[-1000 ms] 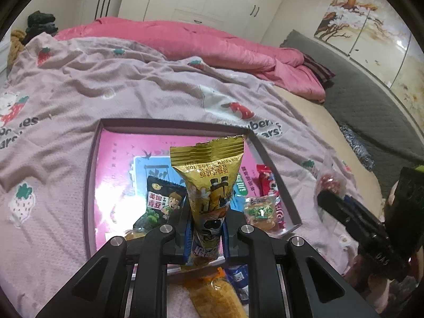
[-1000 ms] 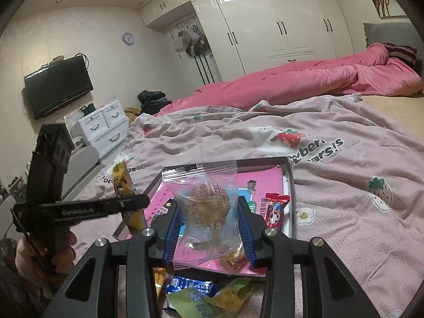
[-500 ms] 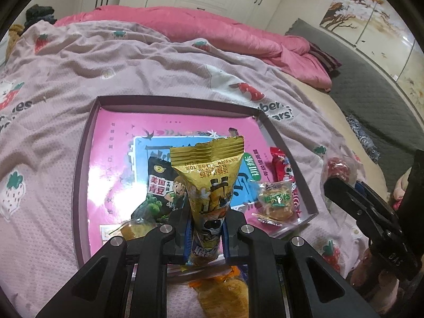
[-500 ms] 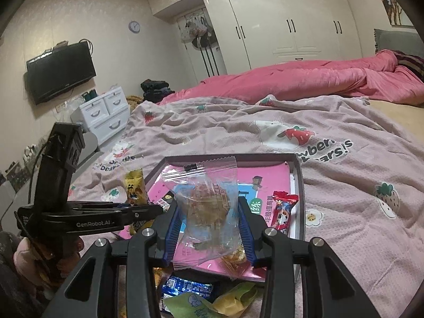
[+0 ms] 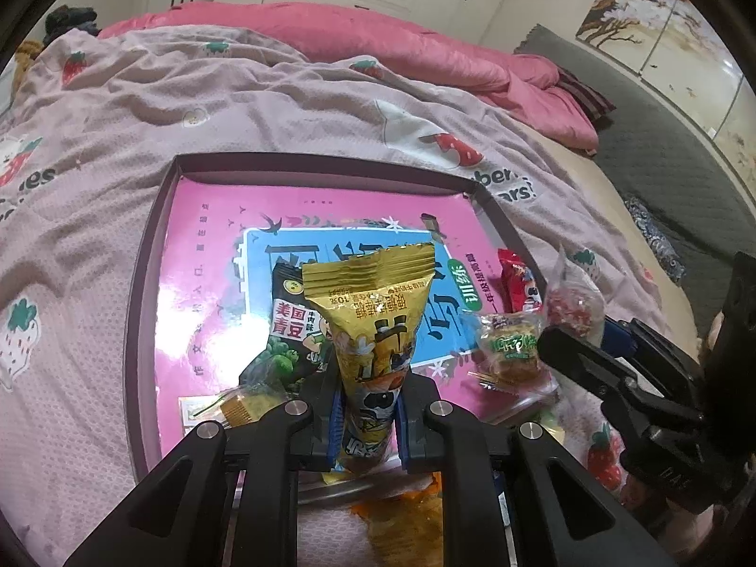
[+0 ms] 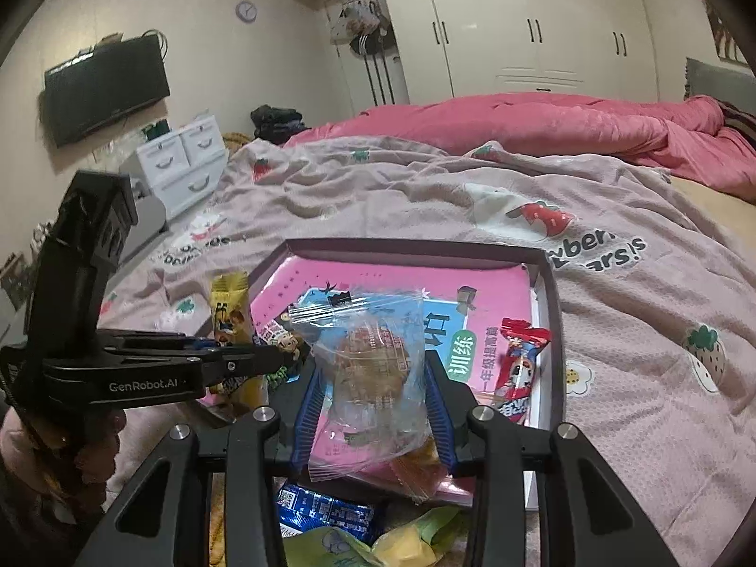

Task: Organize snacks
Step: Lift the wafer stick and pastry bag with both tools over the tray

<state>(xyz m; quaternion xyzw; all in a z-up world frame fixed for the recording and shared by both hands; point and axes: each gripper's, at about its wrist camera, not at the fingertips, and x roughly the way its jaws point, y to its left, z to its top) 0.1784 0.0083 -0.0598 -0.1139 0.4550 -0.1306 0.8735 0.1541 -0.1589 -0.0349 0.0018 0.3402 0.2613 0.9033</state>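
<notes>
Gold foil fills the middle of my left view: my left hand-held gripper (image 5: 366, 418) is pinching the gold snack packet (image 5: 373, 326) by its lower end, blue pads pressed against both sides, the crimped top standing upright above the tray (image 5: 141, 293). The tray is a shallow dark-rimmed box lying on the strawberry-print blanket (image 5: 189, 108) of the bed, with a pink book (image 5: 208, 283) covering its floor. On that book lie a black green-pea packet (image 5: 293, 330) just behind my gold one, a small clear-wrapped pastry with green lettering (image 5: 512, 347) to the right, and a red candy packet (image 5: 517, 283) near the right rim.

My right hand-held gripper (image 6: 373, 401) is clamped on a clear plastic bag (image 6: 373, 368) with a round brown pastry inside, held over the near edge of the tray (image 6: 550, 293). From this side the red candy packet (image 6: 519, 364) lies just right of the bag, inside the rim. Below the fingers, off the tray on the blanket, sit a blue wrapper (image 6: 326, 510) and a green-and-yellow wrapper (image 6: 378, 543).

The two tools are near each other, the left one with its gold packet (image 6: 231, 326) showing at the left of the right view. A pink duvet (image 6: 543, 123) is bunched further up the bed.
</notes>
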